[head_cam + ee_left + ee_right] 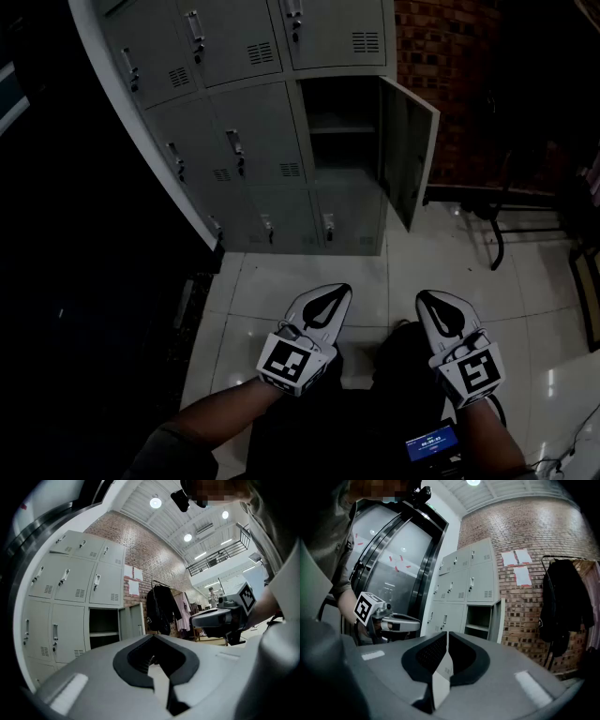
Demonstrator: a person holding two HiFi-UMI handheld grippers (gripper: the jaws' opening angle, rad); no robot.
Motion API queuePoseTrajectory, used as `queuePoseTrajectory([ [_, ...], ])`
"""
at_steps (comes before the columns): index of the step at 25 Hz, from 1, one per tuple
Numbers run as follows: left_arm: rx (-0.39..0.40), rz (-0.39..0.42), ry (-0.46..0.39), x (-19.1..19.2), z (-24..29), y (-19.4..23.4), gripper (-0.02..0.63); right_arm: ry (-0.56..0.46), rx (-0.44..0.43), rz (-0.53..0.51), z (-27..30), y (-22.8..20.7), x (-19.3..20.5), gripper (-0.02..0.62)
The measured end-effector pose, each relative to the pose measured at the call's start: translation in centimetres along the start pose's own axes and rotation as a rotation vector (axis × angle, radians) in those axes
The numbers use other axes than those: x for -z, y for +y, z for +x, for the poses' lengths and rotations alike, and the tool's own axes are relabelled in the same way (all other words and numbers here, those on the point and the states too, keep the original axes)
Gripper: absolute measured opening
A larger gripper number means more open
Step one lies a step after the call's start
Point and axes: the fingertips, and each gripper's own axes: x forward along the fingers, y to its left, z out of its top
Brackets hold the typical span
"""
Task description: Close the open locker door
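Lockers (253, 131), one door (409, 159) open, left hand-held gripper (341, 290), right hand-held gripper (423, 296), the two closed, empty

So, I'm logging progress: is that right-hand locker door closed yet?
No, the locker door stands swung outward, exposing the shelf inside.

One open locker door (410, 150); two claws (341, 292) (425, 299).

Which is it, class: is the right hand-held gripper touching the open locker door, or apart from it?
Apart. The head view shows bare floor tiles between the right hand-held gripper and the open locker door.
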Motion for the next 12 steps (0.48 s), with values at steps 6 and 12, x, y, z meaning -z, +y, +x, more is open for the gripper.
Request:
queuePoseTrajectory([
  [6,-0.006,-0.002,0.010,0.8,1.1,1.6,0.002,0.000,0.011,0.007,1.7,-0.9,0.3,0.021],
  [12,0.012,0.019,-0.007,0.5,2.7,2.6,0.002,-0.007,0.028,0.015,3.1,-2.4,-0.1,0.021],
])
